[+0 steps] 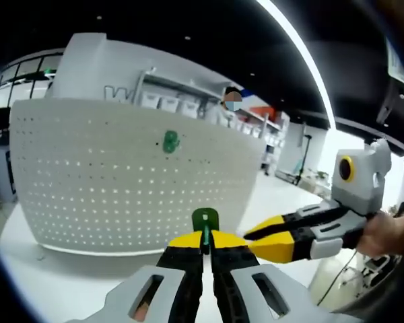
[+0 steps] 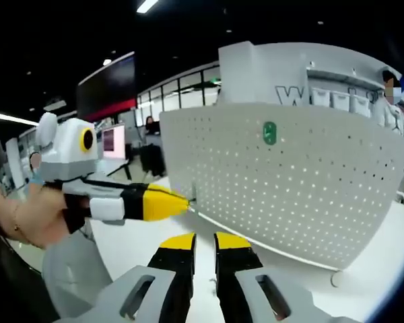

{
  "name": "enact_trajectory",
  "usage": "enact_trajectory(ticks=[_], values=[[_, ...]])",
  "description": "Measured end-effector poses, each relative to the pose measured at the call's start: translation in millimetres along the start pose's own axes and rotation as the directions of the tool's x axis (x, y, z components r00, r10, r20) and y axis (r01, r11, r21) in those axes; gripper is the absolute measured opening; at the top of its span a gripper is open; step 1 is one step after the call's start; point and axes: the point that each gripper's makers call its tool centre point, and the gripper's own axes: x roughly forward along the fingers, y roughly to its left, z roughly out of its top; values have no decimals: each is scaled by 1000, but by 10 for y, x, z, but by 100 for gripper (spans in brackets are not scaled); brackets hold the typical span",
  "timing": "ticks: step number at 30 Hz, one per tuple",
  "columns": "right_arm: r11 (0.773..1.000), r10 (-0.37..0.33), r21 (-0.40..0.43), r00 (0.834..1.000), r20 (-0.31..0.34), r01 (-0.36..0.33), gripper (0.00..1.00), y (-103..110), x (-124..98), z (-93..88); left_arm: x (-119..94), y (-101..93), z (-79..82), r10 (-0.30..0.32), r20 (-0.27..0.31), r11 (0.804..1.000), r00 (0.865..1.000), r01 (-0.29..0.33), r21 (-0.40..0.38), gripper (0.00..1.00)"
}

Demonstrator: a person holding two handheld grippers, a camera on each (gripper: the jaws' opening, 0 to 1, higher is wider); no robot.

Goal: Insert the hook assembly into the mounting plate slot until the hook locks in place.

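Observation:
A white perforated mounting plate (image 1: 114, 175) stands upright on the table, and a green hook (image 1: 170, 141) sits on its upper face. My left gripper (image 1: 205, 245) is shut on a second green hook assembly (image 1: 205, 222), held a short way in front of the plate's lower edge. In the right gripper view, the left gripper (image 2: 183, 202) reaches in from the left, its yellow tips close to the plate's (image 2: 289, 195) left edge. The mounted hook (image 2: 270, 132) shows high on the plate. My right gripper (image 2: 204, 245) is open by a narrow gap with nothing between its jaws. It also enters the left gripper view, where the right gripper (image 1: 250, 237) sits beside my left jaws.
The plate stands on a white table (image 2: 141, 245). Behind it is a white shelf unit (image 1: 182, 91) with bins, and a person stands further back. A hand (image 2: 34, 215) holds the left gripper. Desks and screens fill the room's far side.

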Motion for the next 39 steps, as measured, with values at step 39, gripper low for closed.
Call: enact_trajectory(ticks=[39], values=[[991, 54, 130, 977, -205, -28, 18, 495, -552, -1059, 642, 901, 908, 221, 87, 971, 971, -228, 74, 2]])
